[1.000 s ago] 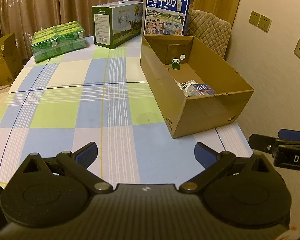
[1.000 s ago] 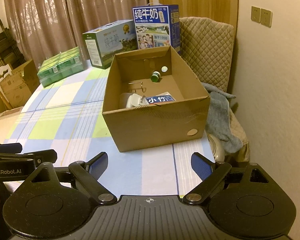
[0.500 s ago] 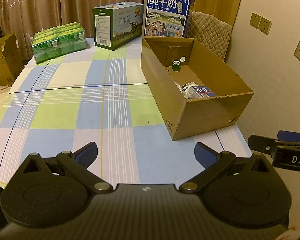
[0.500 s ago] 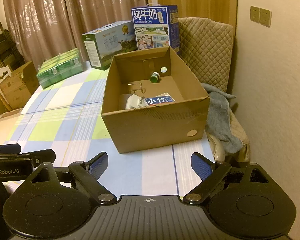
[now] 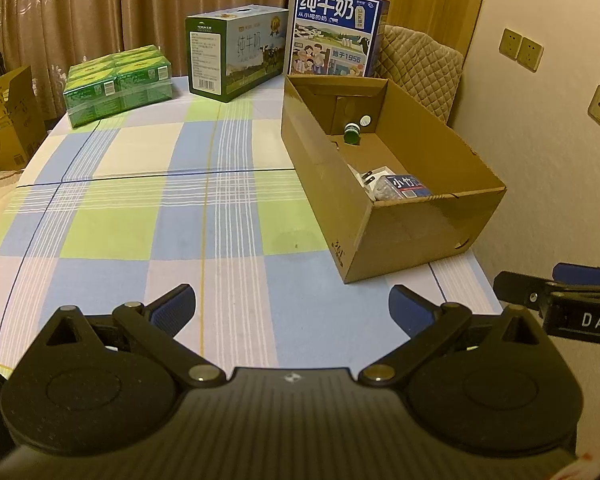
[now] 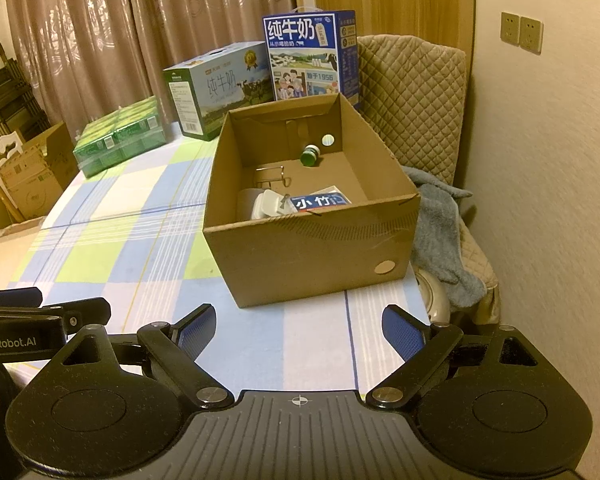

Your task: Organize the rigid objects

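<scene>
Curtains and a cream wall with sockets back a worktop [image 5: 148, 200] under a checked blue, green and white cloth. An open cardboard box [image 6: 312, 256] stands at its right edge, the landmark for everything else. Inside it lie a small green bottle [image 6: 310, 155] by the far wall, a wire hook [image 6: 272, 174], a white plug [image 6: 269, 205] and a blue packet [image 6: 320, 202] against the near wall. Behind the box stands a blue milk carton [image 5: 334, 34]; to its far left, a green milk case [image 5: 236, 56] and shrink-wrapped green packs [image 5: 118, 82].

The left hand-held gripper [image 5: 292, 310] and right hand-held gripper [image 6: 298, 330] both hover before the box, jaws wide apart and empty (nothing between the pads).

Risk, as a judgement: the box sits near the worktop's edge, so a careless reach could nudge it off, and its tall near wall could catch a finger.
</scene>
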The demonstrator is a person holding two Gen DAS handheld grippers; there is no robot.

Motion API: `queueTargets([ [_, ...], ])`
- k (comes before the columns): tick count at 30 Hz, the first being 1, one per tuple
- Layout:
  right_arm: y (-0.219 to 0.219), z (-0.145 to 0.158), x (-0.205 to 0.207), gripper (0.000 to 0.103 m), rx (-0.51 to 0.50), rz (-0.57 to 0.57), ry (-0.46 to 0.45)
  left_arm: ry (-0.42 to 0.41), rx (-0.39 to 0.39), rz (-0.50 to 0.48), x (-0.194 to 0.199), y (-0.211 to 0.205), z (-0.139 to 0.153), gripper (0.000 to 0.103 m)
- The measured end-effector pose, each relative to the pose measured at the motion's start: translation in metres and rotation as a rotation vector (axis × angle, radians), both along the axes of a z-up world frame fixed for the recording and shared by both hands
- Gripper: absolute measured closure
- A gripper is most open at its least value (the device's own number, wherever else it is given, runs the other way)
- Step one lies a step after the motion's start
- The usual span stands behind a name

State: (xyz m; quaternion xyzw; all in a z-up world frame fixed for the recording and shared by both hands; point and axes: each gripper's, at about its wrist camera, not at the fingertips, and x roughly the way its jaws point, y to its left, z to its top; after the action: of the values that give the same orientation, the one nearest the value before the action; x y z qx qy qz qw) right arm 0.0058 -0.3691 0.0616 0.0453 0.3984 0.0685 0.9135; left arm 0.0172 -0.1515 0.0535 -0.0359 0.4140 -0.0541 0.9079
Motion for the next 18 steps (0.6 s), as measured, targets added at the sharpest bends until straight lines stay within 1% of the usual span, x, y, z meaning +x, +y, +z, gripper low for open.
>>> queueTargets([
  [18, 0.0006, -0.0014, 0.0006, 0.016, 0.000, 0.000, 0.002, -0.001, 0.000, -0.002, 0.0010, -0.0006, -0.0015, 0.001],
])
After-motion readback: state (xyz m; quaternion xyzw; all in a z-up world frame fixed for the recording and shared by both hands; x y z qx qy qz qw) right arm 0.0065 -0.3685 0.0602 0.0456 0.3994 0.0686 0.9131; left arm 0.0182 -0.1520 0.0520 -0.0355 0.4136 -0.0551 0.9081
